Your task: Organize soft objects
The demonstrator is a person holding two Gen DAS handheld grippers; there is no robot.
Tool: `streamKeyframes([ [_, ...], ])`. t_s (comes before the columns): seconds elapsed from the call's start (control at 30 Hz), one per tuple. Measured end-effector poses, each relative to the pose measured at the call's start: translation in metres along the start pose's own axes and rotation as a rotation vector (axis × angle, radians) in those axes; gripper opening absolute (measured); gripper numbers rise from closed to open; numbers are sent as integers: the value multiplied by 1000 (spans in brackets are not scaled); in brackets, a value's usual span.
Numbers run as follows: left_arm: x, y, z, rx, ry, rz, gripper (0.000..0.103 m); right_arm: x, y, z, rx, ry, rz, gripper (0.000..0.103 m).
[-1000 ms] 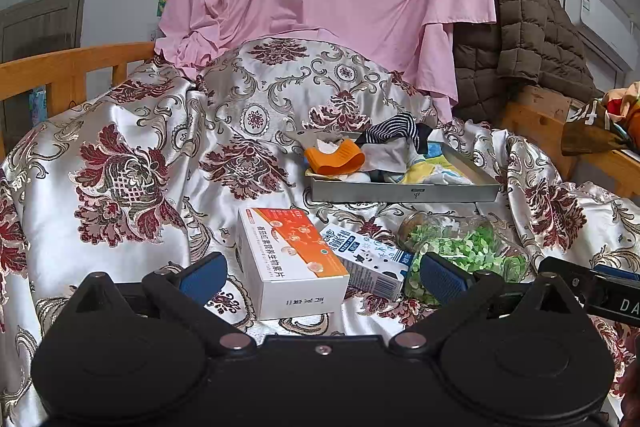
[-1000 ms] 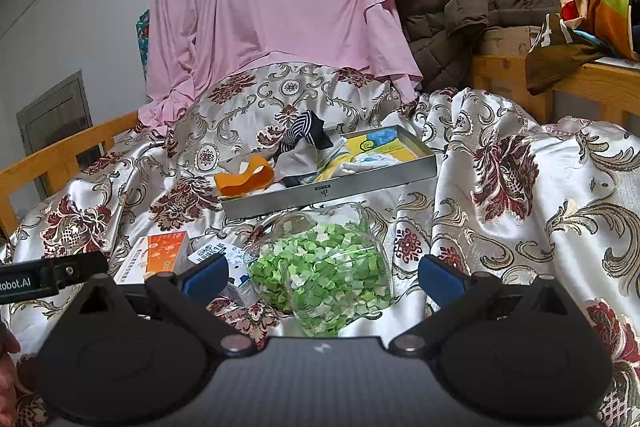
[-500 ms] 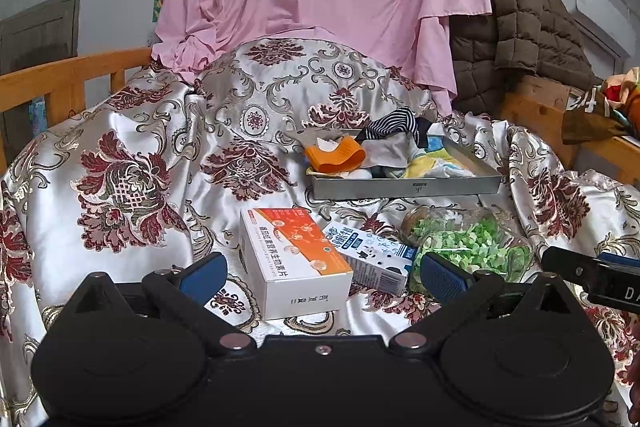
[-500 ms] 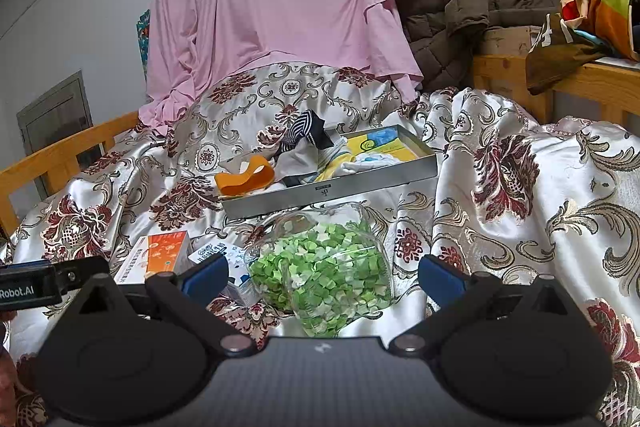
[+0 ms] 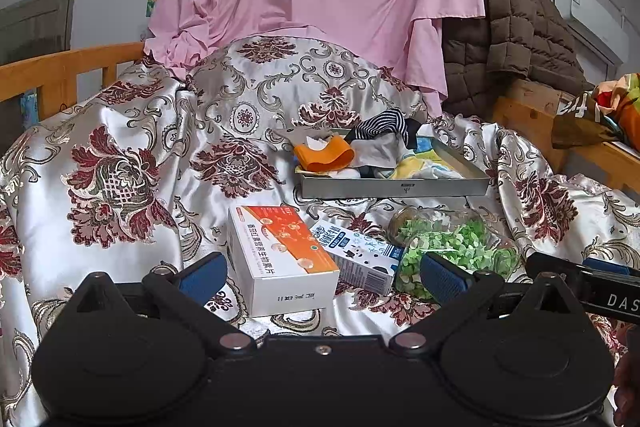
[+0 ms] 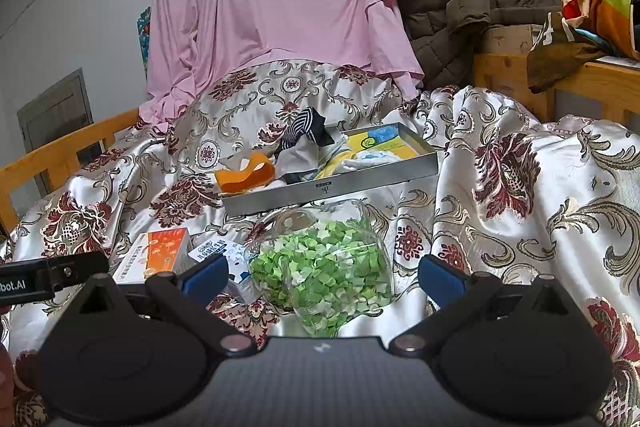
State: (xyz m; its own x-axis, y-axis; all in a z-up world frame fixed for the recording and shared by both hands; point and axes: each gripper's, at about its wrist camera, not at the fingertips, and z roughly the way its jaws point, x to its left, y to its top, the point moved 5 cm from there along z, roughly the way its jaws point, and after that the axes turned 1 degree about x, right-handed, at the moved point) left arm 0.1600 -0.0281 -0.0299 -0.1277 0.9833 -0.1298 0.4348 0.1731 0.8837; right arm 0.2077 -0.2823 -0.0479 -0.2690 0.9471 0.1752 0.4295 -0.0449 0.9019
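Right wrist view: soft cloths [image 6: 304,151] piled in grey tray [image 6: 332,187] on bed quilt [image 6: 520,187]; sorting looks nearly complete. Jar of green bits [image 6: 320,263], two cartons remain outside. Right claw [image 6: 322,277] wide apart, empty, hovering near jar. Left claw [image 5: 322,277] likewise spread, holding nothing. Next move: judge whether anything soft remains.

On the bedspread [image 5: 120,131], box [image 5: 280,259], carton [image 5: 356,259] and jar [image 5: 452,247] lie in a row before the tray [image 5: 396,187]

"DAS" shows on the right tongs' body [image 5: 612,297], "bot.AI" on the left tongs' body [image 6: 24,285].
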Motion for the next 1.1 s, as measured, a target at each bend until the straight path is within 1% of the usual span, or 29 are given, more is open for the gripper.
streamKeyframes([
  [0.73, 0, 0, 0, 1, -1, 0, 102, 1, 0, 0, 0, -2, 0, 103],
  [0.97, -2, 0, -1, 2, -22, 11, 102, 5, -4, 1, 3, 1, -5, 103],
  [1.1, -1, -1, 1, 13, -20, 7, 102, 7, -6, 1, 7, 2, -7, 103],
])
